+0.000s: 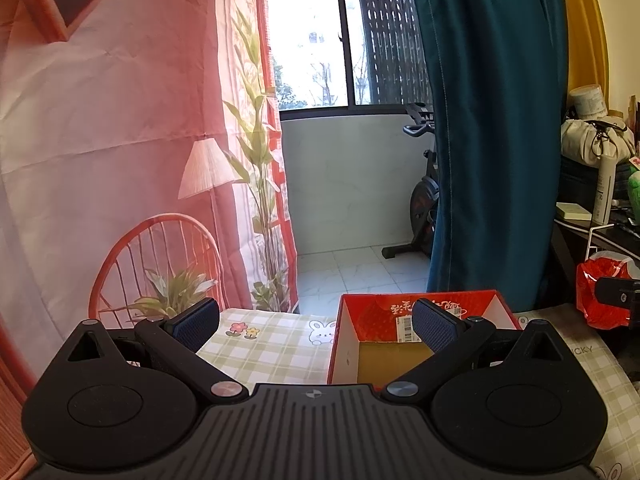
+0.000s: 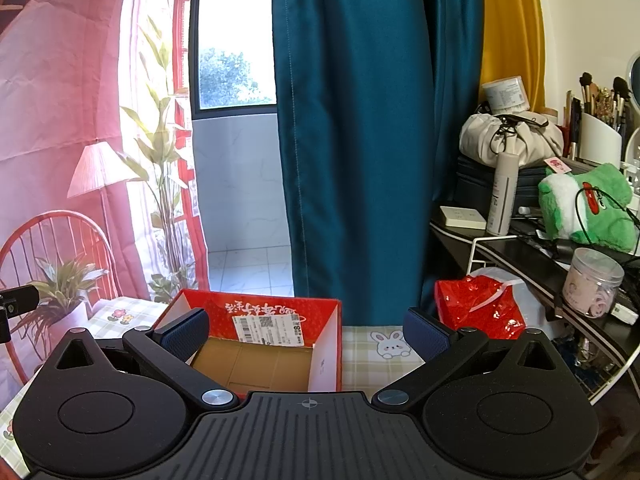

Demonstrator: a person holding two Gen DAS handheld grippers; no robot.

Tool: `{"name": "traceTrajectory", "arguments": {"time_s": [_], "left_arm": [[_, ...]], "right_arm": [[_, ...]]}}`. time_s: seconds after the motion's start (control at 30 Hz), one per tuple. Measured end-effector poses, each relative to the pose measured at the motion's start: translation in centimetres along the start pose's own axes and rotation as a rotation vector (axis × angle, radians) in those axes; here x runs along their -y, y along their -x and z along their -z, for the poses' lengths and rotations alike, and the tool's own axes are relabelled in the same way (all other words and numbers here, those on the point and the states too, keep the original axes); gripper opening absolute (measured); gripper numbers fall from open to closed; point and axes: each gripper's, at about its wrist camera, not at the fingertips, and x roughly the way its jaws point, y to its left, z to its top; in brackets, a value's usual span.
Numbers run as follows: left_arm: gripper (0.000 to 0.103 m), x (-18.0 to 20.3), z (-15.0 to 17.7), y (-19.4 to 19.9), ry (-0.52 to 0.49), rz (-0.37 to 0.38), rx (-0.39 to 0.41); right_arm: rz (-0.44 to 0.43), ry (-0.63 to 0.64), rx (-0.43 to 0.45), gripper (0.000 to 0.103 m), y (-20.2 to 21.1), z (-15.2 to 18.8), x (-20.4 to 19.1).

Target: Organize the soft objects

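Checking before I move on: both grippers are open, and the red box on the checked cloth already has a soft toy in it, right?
Not quite. The red box on the checked cloth holds nothing: the right wrist view shows only its bare cardboard floor. The left gripper and right gripper are indeed open.

Matt cardboard box (image 2: 256,332), checked cloth table cover (image 2: 360,360), crinkled glossy red plastic bag (image 2: 480,308).

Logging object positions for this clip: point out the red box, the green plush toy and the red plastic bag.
red box (image 2: 276,310), right wrist view, inner back wall.
green plush toy (image 2: 600,220), right wrist view, green body.
red plastic bag (image 2: 480,308), right wrist view, crinkled front.
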Motion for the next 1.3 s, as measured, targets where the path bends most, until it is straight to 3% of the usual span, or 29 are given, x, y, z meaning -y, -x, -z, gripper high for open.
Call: {"name": "traceTrajectory", "arguments": {"time_s": [0.97, 1.17, 1.3], "left_arm": [[0.103, -0.1, 0.0, -0.5, 0.009, 0.016, -0.034], [0.103, -0.9, 0.7, -1.0, 0.042, 0.037, -0.038], [0.103, -1.6, 2.0, -2.0, 0.071, 0.036, -0.054]], "right_arm": [[0.002, -0.002, -0.008, 0.103, -0.1, -0.2, -0.1], [-0.035, -0.029, 0.004, 0.103, -0.4, 0.5, 0.2], [-0.119, -0.084, 0.016, 0.103, -1.2, 1.9, 1.0]]}}
